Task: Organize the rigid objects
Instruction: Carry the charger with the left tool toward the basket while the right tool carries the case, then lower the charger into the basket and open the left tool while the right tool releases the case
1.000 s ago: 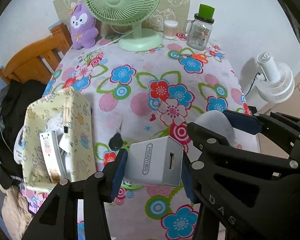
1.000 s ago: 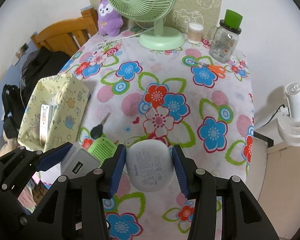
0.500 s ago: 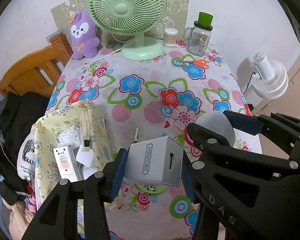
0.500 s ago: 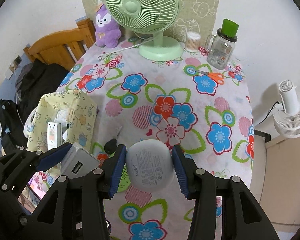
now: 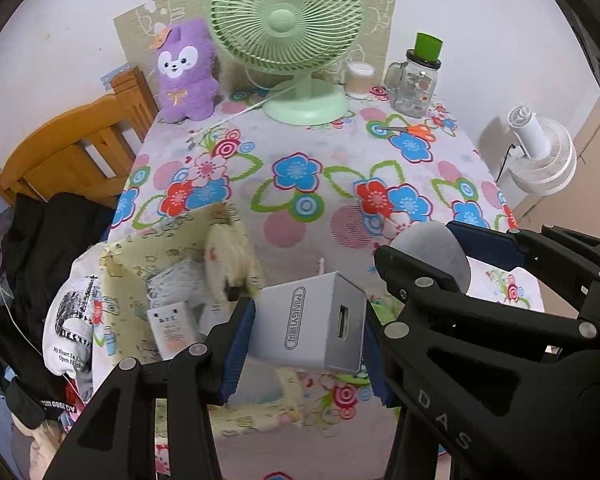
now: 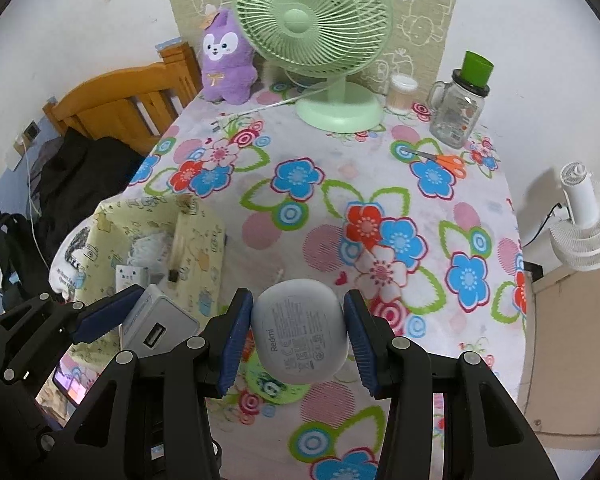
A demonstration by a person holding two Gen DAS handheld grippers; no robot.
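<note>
My left gripper (image 5: 306, 344) is shut on a grey charger block (image 5: 312, 330) with a USB port, held above the near left part of the flowered table (image 5: 300, 200). My right gripper (image 6: 298, 338) is shut on a white rounded earbud case (image 6: 300, 334) right beside it. Each gripper shows in the other's view: the charger block (image 6: 158, 326) at lower left, the earbud case (image 5: 436, 252) at right. A pale yellow fabric bag (image 6: 156, 240) lies open on the table's left edge with small white items inside. The yellow bag (image 5: 172, 280) sits just left of the charger.
At the table's far end stand a green desk fan (image 6: 320, 40), a purple plush (image 6: 226, 62), a cotton-swab jar (image 6: 400, 92) and a glass jar with green lid (image 6: 460, 108). Orange scissors (image 6: 446, 160) lie near it. A wooden chair (image 6: 124, 104) with dark clothes stands left; a white floor fan (image 6: 588, 224) right.
Both grippers, still holding their objects, have drawn back toward the table's near edge and slightly up; the table now looks farther away and the yellow bag sits closer to the charger.
</note>
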